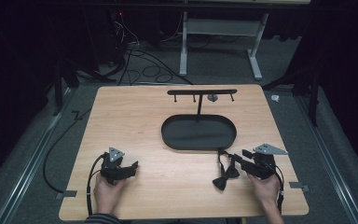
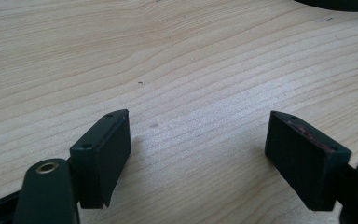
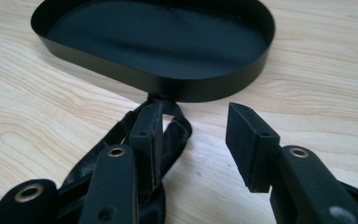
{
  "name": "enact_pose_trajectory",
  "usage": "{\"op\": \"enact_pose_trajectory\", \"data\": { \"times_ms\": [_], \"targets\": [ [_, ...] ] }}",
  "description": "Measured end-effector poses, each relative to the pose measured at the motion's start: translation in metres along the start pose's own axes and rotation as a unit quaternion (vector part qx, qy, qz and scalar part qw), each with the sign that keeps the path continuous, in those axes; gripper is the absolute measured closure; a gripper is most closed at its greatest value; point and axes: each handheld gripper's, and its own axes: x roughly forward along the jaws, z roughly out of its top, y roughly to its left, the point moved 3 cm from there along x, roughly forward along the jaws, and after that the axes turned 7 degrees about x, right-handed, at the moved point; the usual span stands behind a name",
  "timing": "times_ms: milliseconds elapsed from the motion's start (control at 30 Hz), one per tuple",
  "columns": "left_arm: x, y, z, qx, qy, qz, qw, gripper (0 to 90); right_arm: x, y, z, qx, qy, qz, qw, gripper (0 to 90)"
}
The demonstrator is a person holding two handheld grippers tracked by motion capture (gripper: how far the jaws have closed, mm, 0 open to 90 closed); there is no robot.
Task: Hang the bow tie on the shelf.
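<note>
Currently, left tongs [image 1: 129,169] resting on desk [image 1: 135,121], jaws standing spread, nothing between them. Right tongs [image 1: 239,159] lying near desk's right front, jaws gaping partway, not pinching. Bow tie [image 1: 224,178] lying on desk just beside right tongs; in right gripper view, strap [image 3: 175,135] sitting against outer side of left jaw, not between jaws. Tray [image 1: 199,145] sitting mid-desk, just beyond strap end. Rack [image 1: 202,92] standing behind tray.

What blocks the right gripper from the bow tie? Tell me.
Nothing visible. The right gripper is open, already at the bow tie: one finger lies against its strap, the other stands clear over bare table, just short of the black tray.
</note>
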Motion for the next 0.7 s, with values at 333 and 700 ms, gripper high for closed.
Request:
{"op": "enact_pose_trajectory", "data": {
  "times_ms": [333,700],
  "targets": [
    [0.0,0.0,0.0,0.0,0.0,0.0,1.0,22.9,0.017,0.007,0.004,-0.007,0.024,0.007,0.9997,58.2],
    [0.0,0.0,0.0,0.0,0.0,0.0,1.0,22.9,0.036,0.006,-0.001,-0.003,0.046,0.001,0.9989,61.0]
  ]
}}
